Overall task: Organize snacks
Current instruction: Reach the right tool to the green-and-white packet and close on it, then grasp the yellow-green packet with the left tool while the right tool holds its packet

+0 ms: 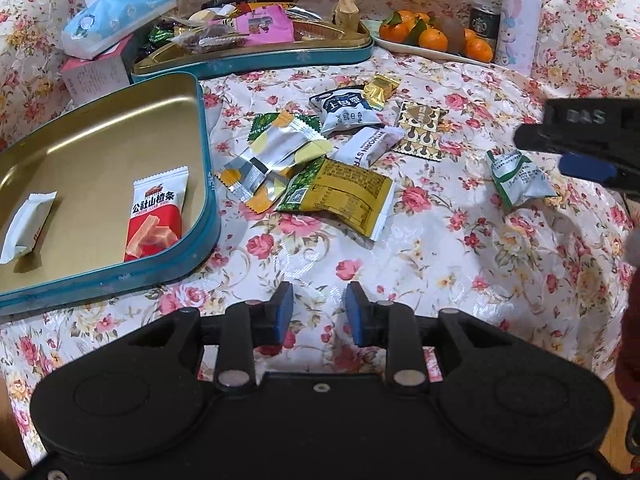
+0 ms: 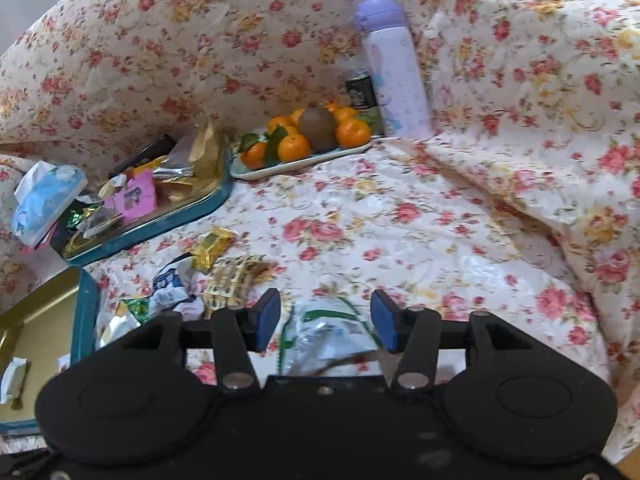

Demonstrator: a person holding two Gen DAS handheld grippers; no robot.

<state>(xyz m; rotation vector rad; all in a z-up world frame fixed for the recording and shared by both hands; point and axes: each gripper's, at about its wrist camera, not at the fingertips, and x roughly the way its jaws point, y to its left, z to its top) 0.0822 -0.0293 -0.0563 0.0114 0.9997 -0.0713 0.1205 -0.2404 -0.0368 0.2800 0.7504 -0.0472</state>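
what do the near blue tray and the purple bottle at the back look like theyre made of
Near blue tray: likely thin painted metal, a tin; glossy gold inside reflects light, with a rolled rim. Purple bottle: smooth printed body, plastic-looking lid; probably an insulated metal flask, though plastic can't be ruled out.

1. Left gripper [image 1: 319, 312]: seen from its own wrist camera, both black fingers extend forward and angle downward. The blue pads [image 1: 283, 310] face each other across a moderate gap. Nothing lies between them; the jaws are parted and empty.
2. Right gripper [image 2: 325, 322]: seen from its own wrist camera, the fingers angle downward with a wider gap than the left pair. The blue pads [image 2: 267, 320] stand apart and press on nothing.
3. Right gripper, as seen in the left wrist view [image 1: 576, 156]: it enters from the right edge, black body above, one blue pad visible at its tip.
4. A dark red sleeve [image 1: 630, 340] shows at the right edge of the left wrist view.
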